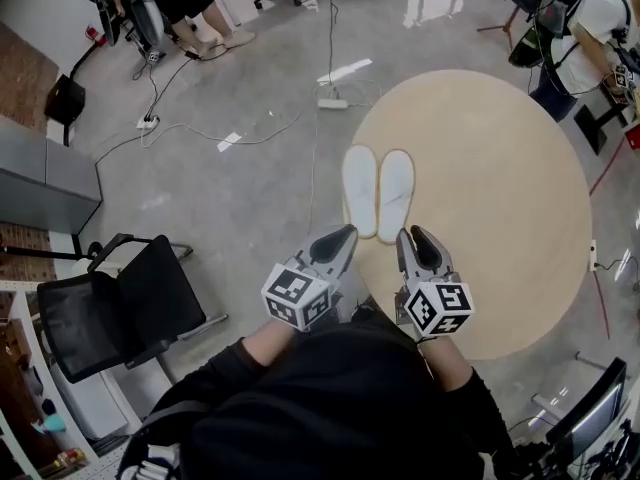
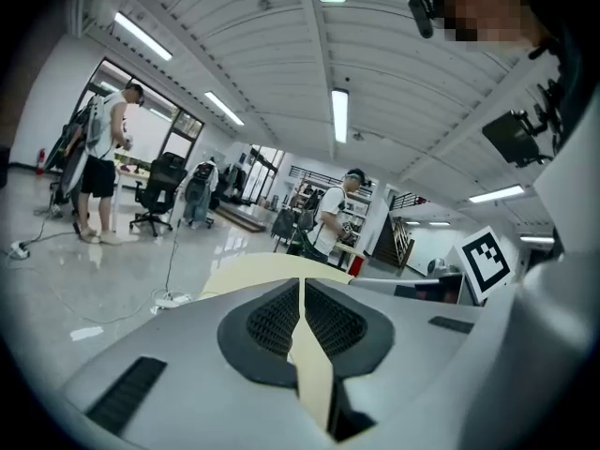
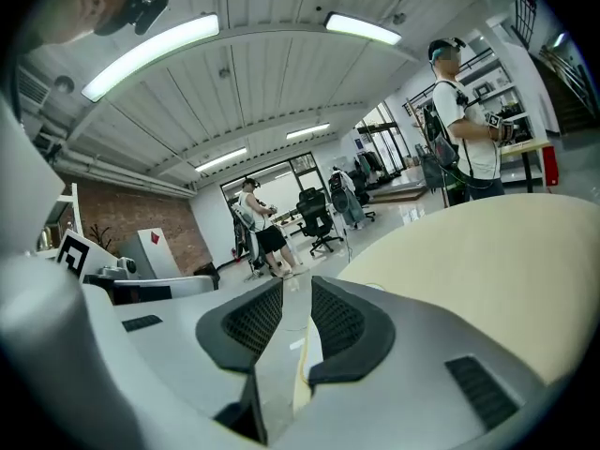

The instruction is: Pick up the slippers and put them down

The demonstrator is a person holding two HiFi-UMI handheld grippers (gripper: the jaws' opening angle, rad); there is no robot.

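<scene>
While both hands hold their tongs right at the heels, the slippers (image 1: 361, 190) lie flat on the round beige bench (image 1: 500, 188), side by side and touching, toes pointing away, neither one lifted. The left tongs (image 1: 346, 231) are at the left-hand heel. In the left gripper view those tongs (image 2: 301, 284) are drawn almost together, with just a thin beige sliver between the pads, and I can't make out any slipper caught there. The right tongs (image 1: 412, 232) are at the other heel, partly apart in the right gripper view (image 3: 296, 284), with only floor and bench edge showing through the gap, so nothing is held.

I'd call this the reach-and-grab stage, pick-up not yet done. The next move, as I judge it, is for each pair to get one pad over and one under a thin heel rim lying flat on the bench, then close firmly before any lift. The left pair looks too narrow for that as it stands.

Writing? None legible. The marker cubes (image 1: 297, 296) carry black-and-white squares, no letters, and a distant white box (image 3: 153, 240) shows a red diamond, no words
</scene>
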